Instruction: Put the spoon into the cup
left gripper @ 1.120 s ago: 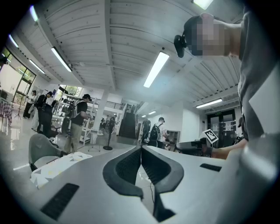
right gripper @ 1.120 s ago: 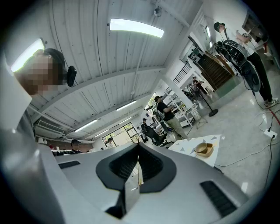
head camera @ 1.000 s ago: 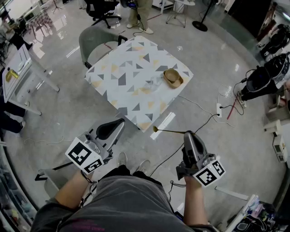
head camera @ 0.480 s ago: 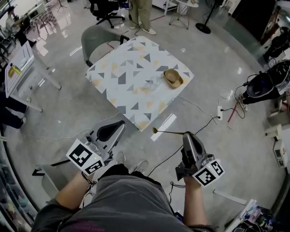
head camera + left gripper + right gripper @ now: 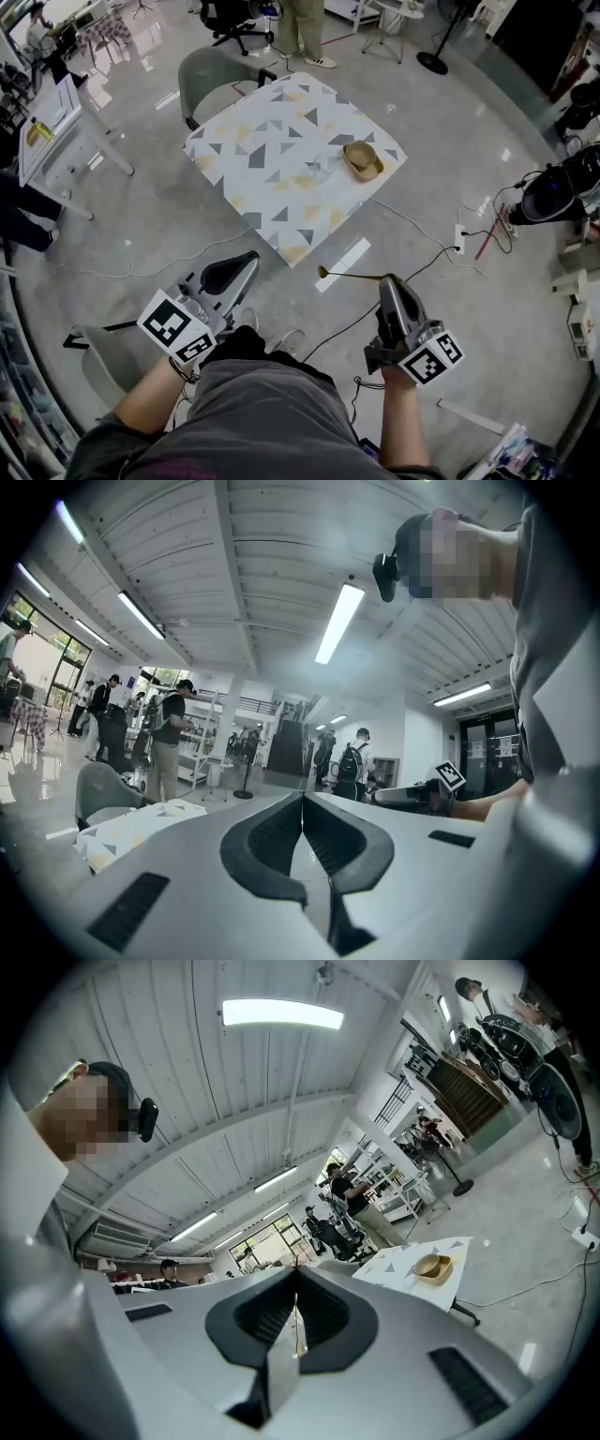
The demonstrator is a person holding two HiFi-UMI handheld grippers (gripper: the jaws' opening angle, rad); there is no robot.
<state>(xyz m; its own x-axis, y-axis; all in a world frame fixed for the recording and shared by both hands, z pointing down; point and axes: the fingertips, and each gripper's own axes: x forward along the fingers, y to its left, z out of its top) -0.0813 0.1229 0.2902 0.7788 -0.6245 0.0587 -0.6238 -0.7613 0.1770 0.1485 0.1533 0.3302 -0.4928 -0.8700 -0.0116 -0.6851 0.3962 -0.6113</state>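
Observation:
My right gripper (image 5: pixel 387 280) is shut on the handle of a slim golden spoon (image 5: pixel 349 275), which sticks out level to the left, its bowl over the floor. In the right gripper view the handle (image 5: pixel 296 1324) shows edge-on between the closed pads. My left gripper (image 5: pixel 247 256) is shut with nothing in it, its jaws meeting at the tips (image 5: pixel 302 795). A clear glass cup (image 5: pixel 324 166) stands on the patterned table (image 5: pixel 262 159), well ahead of both grippers and apart from them.
A wooden bowl (image 5: pixel 362 159) sits beside the cup near the table's right corner. A grey chair (image 5: pixel 211 73) stands behind the table. Cables and a power strip (image 5: pixel 458 238) lie on the floor to the right. People stand further back.
The head view has drifted a little, so the table sits slightly higher in the picture. Both grippers hold about the same places, the spoon still in the right one.

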